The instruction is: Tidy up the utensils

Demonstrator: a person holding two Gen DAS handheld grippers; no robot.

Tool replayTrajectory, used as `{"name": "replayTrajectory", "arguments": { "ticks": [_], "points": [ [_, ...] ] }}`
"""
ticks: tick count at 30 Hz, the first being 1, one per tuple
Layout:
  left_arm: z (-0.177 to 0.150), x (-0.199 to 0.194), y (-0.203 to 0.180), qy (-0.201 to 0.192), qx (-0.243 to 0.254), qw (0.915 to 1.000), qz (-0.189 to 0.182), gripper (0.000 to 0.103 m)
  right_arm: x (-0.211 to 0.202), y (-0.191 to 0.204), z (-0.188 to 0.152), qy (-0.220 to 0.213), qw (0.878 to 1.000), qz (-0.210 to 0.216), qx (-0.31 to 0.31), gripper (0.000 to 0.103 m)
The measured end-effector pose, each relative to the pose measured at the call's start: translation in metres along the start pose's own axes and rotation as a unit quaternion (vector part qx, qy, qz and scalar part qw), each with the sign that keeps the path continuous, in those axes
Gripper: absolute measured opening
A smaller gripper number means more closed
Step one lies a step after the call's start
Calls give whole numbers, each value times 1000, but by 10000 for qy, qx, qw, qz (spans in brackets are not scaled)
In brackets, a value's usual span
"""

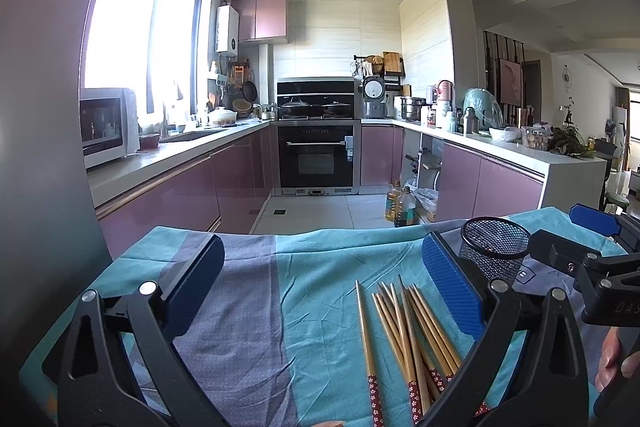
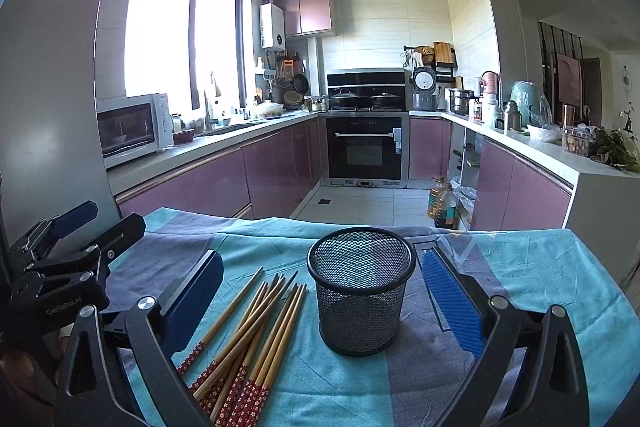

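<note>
Your left gripper [image 1: 320,291] is spread wide and holds nothing, with bare cloth [image 1: 256,307] between its fingers. The chopsticks [image 2: 248,339] lie in a loose pile just left of the upright mesh holder [image 2: 360,291]. Your right gripper [image 2: 320,299], also wide and empty, frames that holder. The table's far edge [image 2: 280,223] lies just behind it.
</note>
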State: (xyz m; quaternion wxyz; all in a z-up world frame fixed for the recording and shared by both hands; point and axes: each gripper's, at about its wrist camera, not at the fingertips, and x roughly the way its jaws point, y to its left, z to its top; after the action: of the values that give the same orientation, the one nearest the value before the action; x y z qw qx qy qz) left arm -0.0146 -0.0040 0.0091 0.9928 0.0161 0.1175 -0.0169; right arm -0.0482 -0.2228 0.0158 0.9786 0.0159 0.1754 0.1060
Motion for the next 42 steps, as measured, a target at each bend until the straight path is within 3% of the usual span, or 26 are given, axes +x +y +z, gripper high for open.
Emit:
{"name": "replayTrajectory", "arguments": {
  "ticks": [42],
  "points": [
    [4, 5, -1, 88, 0, 10000, -17, 97, 2, 2, -1, 125, 9997, 204, 13, 97]
  ]
}}
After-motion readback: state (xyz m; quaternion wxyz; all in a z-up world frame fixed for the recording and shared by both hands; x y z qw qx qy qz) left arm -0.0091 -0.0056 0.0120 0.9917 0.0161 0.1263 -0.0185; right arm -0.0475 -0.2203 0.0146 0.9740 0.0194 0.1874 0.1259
